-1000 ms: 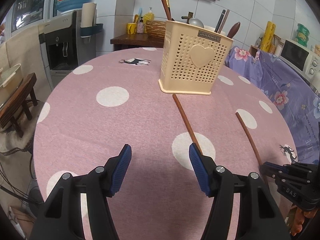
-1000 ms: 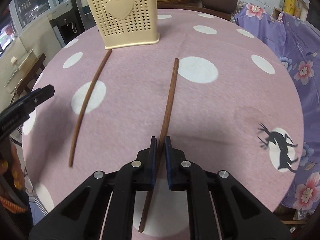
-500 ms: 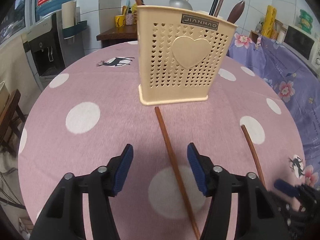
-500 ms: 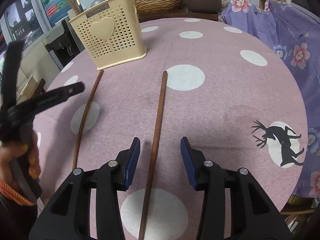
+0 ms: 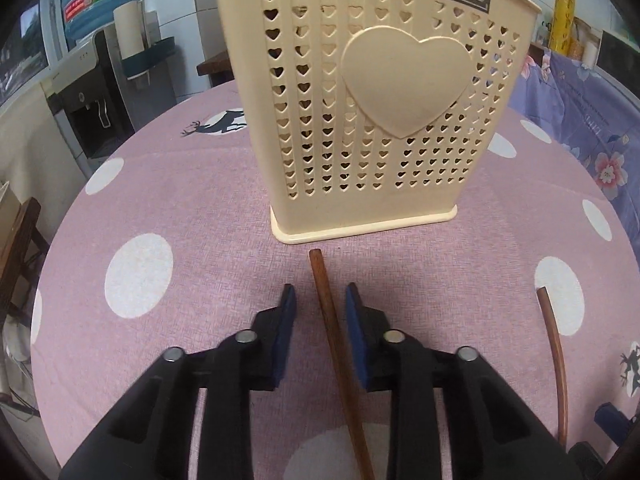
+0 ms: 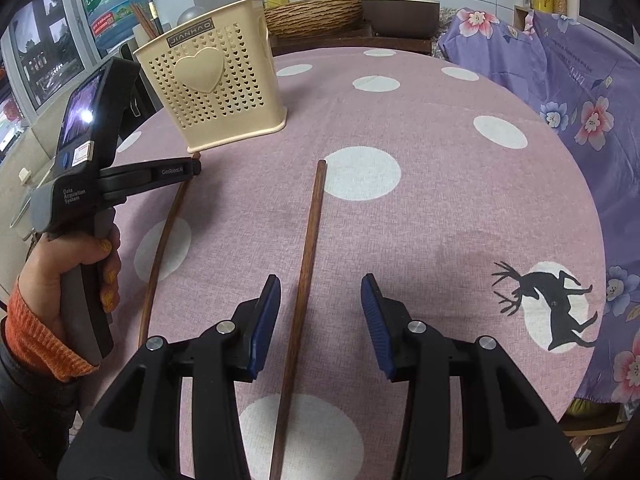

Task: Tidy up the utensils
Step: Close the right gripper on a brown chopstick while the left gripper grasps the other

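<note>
Closing around a brown chopstick, the left tool has not yet gripped it; the right tool stands released astride another chopstick.

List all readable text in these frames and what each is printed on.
"JIANHAO": plate on the cream utensil basket.
"GenRobot.AI": side of the left gripper, small, letters uncertain.
"Data Acquisition System": grey body of that same gripper.
Water jug label: large characters, not clearly readable.
Red sticker on the gripper body and the print on the purple cloth: too small to read.
</note>
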